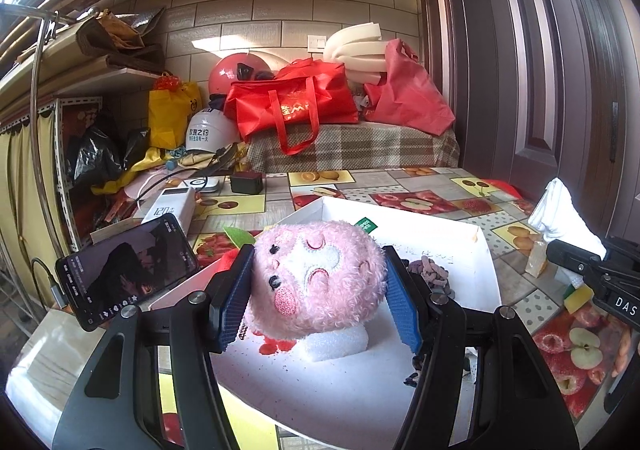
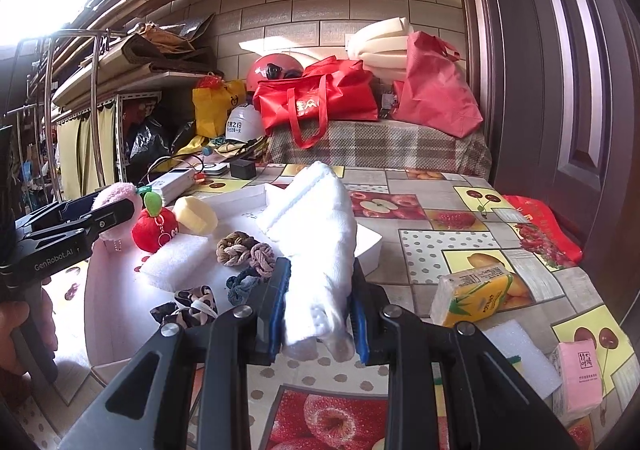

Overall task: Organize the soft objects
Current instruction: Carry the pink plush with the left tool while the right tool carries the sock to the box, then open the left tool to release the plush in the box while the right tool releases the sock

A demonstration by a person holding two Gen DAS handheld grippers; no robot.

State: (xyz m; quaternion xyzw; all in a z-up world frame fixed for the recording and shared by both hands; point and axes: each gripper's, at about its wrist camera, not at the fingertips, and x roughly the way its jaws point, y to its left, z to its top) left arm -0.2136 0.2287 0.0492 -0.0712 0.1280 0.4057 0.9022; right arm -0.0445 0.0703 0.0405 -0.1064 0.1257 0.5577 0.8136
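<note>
My left gripper (image 1: 318, 290) is shut on a pink plush toy (image 1: 320, 278) and holds it over the white box (image 1: 452, 246), just above a white foam block (image 1: 340, 346). My right gripper (image 2: 320, 310) is shut on a folded white towel (image 2: 316, 234) and holds it above the box's right edge (image 2: 370, 246). The right wrist view shows the left gripper (image 2: 100, 221) with the pink toy (image 2: 116, 193). Inside the box lie a red strawberry plush (image 2: 154, 230), a yellow sponge (image 2: 196, 213), a foam block (image 2: 176, 260) and several hair scrunchies (image 2: 240, 250).
A phone (image 1: 124, 270) leans left of the box, with a power bank (image 1: 170, 205) behind. On the fruit-pattern tablecloth (image 2: 428, 254) right of the box lie a yellow tissue pack (image 2: 476, 294), a pink tissue pack (image 2: 578, 378) and a white foam piece (image 2: 520, 354). Red bags (image 1: 296, 105) stand beyond.
</note>
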